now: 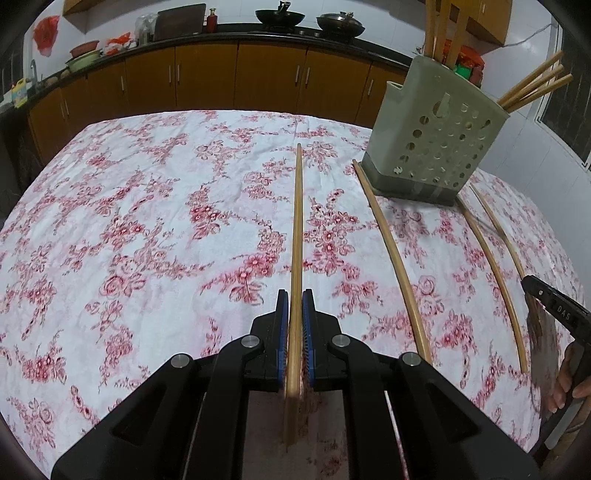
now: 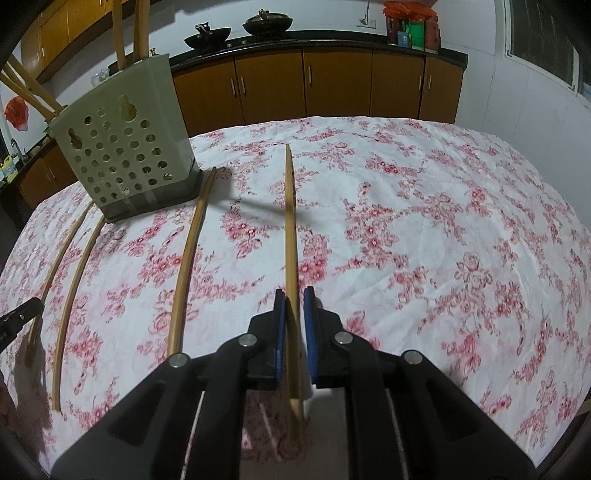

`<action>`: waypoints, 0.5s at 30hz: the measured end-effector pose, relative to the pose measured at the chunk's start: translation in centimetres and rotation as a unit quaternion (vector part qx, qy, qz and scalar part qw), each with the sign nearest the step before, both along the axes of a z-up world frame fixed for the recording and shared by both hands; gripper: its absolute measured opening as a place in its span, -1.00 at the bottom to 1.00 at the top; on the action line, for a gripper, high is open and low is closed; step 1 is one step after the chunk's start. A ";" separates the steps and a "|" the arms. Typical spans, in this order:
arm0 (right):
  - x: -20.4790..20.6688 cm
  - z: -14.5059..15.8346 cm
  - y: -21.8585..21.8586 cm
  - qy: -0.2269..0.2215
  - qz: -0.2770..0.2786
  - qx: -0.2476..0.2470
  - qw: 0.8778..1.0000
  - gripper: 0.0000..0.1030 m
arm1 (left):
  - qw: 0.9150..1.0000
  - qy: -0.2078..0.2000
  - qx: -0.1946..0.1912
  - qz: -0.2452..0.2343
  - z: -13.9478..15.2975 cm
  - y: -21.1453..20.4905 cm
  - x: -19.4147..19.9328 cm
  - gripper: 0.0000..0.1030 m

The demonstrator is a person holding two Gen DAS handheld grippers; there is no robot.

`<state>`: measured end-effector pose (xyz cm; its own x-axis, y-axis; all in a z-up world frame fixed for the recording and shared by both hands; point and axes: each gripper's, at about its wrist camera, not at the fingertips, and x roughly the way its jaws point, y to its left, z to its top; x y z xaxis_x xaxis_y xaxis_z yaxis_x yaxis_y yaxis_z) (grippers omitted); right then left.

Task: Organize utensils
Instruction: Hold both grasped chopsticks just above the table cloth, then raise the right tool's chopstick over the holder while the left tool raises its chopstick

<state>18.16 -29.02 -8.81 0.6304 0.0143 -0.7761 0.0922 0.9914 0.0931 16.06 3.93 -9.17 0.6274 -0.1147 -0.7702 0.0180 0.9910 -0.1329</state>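
My left gripper (image 1: 295, 295) is shut on a long bamboo chopstick (image 1: 297, 221) near its close end; the stick runs straight away from me over the floral tablecloth (image 1: 147, 229). My right gripper (image 2: 294, 293) is likewise shut on another chopstick (image 2: 290, 221). Between them two loose chopsticks (image 1: 391, 251) (image 1: 495, 273) lie on the cloth, seen again in the right wrist view (image 2: 186, 258) (image 2: 74, 295). A grey-green perforated utensil holder (image 1: 432, 147) (image 2: 125, 155) stands at their far ends with several chopsticks upright in it. Each gripper shows at the edge of the other's view (image 1: 532, 286) (image 2: 33, 306).
A hand (image 1: 569, 387) holds the right gripper's handle at the right edge. Behind the table runs a dark counter with wooden cabinets (image 1: 207, 74), woks (image 1: 280, 16), bowls and bottles. A window (image 2: 546, 44) is on the right wall.
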 end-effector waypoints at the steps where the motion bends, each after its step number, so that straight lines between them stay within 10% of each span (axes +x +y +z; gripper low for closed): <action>1: -0.1 0.0 0.0 0.000 0.000 0.001 1.000 -0.76 | 1.000 0.000 0.000 0.000 0.0 0.0 -0.1 -0.82; 15: -0.9 2.3 -0.5 -0.033 -0.001 -0.004 0.999 -0.84 | 0.999 -0.025 0.027 -0.026 1.6 -0.3 -0.3 -0.86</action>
